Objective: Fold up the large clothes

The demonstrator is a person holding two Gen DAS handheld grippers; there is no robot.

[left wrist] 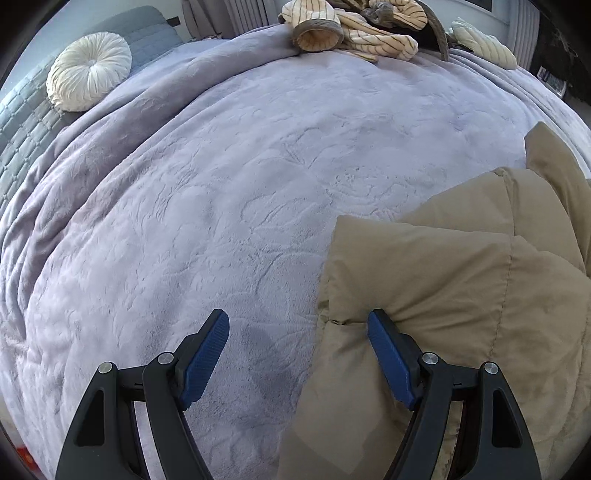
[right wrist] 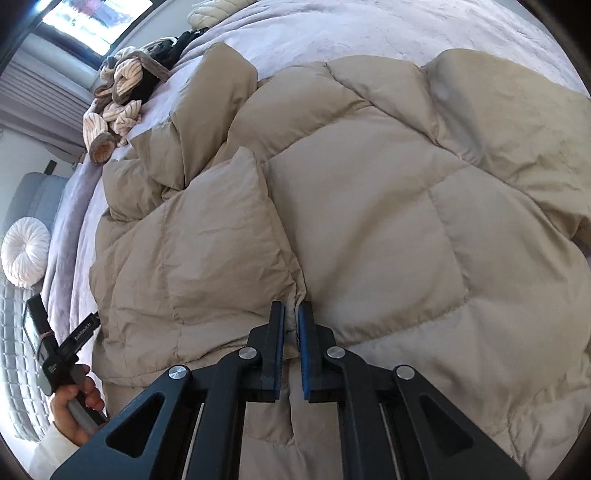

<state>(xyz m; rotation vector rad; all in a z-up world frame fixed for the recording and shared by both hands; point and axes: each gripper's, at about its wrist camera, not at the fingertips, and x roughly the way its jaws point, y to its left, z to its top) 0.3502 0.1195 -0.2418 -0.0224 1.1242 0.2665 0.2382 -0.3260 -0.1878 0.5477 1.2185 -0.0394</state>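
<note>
- Lavender plush blanket [left wrist: 207, 192] covers the bed you are working on; it has an embossed pattern and fills most of the left wrist view.
- At the far left of that view a round white cushion [left wrist: 88, 72] sits against a grey quilted headboard [left wrist: 26, 125].
- Further right along the far edge of the bed lies a heap of striped clothes [left wrist: 354, 29], cream with thin dark lines, well apart from your grippers.
- Your left gripper [left wrist: 298, 325] is spread wide. Its left finger hangs over bare blanket; its right finger [left wrist: 388, 347] presses against the edge of the tan puffer jacket [left wrist: 461, 280]. Nothing is clamped between the blue pads.
- The jacket lies on the blanket at the right side of the left wrist view, quilted and puffy, with one panel standing up toward the back.
- In the right wrist view your left hand [right wrist: 72, 410] shows at the lower left, wrapped around the handle of the other tool, beside the jacket's edge.
- The same jacket [right wrist: 369, 206] spreads across nearly the whole right wrist view, with a sleeve bunched toward the upper left.
- Your right gripper [right wrist: 291, 314] is nearly closed, its pads pinching a thin fold of jacket fabric at the seam where two front panels meet.
</note>
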